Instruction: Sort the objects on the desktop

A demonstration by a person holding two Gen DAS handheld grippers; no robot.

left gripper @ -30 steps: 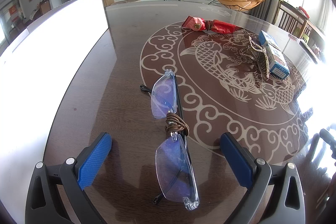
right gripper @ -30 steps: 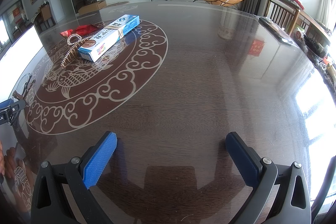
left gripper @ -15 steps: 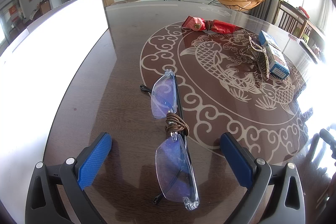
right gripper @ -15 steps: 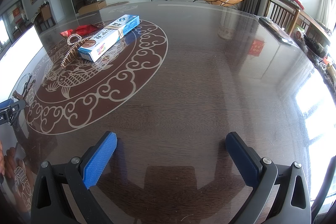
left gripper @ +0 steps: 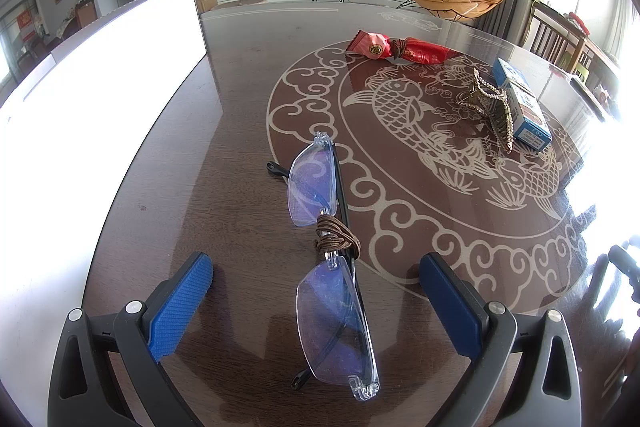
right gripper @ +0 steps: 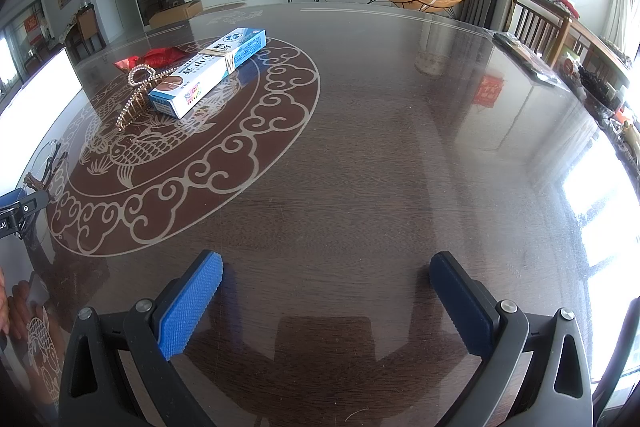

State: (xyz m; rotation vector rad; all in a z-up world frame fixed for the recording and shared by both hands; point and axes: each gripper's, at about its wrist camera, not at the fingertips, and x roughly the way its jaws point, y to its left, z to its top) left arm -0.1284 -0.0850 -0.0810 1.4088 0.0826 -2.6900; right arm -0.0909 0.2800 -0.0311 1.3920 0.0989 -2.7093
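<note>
Folded rimless glasses (left gripper: 328, 259) with a brown cord wound round the bridge lie on the dark table, between the blue pads of my open left gripper (left gripper: 316, 283), which touch nothing. Farther off lie a red snack wrapper (left gripper: 400, 49), a gold hair claw (left gripper: 494, 107) and a blue-and-white toothpaste box (left gripper: 522, 105). My right gripper (right gripper: 326, 291) stands open over bare table. From there the toothpaste box (right gripper: 210, 69), hair claw (right gripper: 134, 95) and wrapper (right gripper: 154, 58) lie far left, and the glasses (right gripper: 48, 163) show at the left edge.
A bright white panel (left gripper: 88, 99) covers the table's left side. The table (right gripper: 400, 147) is glossy, with a fish medallion inlay. Dark items (right gripper: 524, 57) lie at its far right edge, wooden chairs behind. The left gripper (right gripper: 16, 207) shows at the right view's left edge.
</note>
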